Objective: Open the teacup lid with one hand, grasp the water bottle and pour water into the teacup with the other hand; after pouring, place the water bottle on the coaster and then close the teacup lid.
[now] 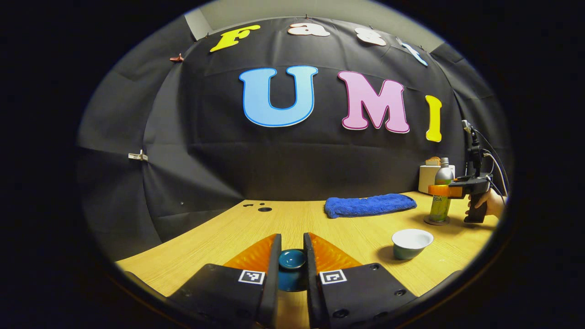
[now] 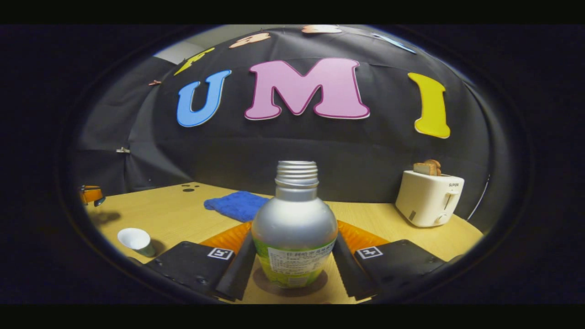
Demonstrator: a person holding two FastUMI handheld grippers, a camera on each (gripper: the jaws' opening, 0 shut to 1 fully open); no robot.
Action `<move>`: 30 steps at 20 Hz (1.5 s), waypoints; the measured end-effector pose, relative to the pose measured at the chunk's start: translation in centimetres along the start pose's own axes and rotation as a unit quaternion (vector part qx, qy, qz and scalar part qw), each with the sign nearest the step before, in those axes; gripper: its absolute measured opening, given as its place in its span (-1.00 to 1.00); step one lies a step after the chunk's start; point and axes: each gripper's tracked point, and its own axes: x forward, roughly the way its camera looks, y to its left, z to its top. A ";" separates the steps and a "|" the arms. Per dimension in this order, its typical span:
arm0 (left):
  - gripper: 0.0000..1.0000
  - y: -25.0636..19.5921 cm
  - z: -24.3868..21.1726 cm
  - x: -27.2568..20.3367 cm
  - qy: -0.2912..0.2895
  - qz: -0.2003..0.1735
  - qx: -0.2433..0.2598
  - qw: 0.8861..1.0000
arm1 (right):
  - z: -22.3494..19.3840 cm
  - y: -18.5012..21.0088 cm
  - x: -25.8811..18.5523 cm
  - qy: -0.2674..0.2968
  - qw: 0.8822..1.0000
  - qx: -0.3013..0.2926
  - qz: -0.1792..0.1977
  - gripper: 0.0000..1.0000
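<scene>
Right gripper view: water bottle (image 2: 295, 228) stands on its coaster (image 2: 320, 284), right gripper (image 2: 295, 262) jaws astride it, contact unclear. Left gripper (image 1: 292, 269) jaws pinch the lid (image 1: 292, 259); open teacup (image 1: 412, 243) sits right on the surface (image 1: 256, 228).

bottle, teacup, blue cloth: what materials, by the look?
Water bottle: likely aluminium, matte silver with a threaded neck and a printed label. Teacup: looks like glazed ceramic, glossy white inside and grey-green outside. Blue cloth: fuzzy pile, probably microfibre or terry.
</scene>
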 end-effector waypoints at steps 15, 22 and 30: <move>-0.41 0.0 0.0 0.0 0.000 -0.001 0.000 1.000 | -0.7 -0.5 -2.0 0.057 0.997 0.045 -0.017 0.99; -0.41 0.0 -0.1 0.0 0.001 -0.001 0.000 1.000 | -1.5 0.2 -6.0 0.061 0.998 0.034 -0.005 1.00; -0.41 -0.1 -0.1 0.0 0.000 -0.007 0.000 1.000 | -1.3 0.1 -12.3 0.034 0.999 -0.035 -0.008 0.95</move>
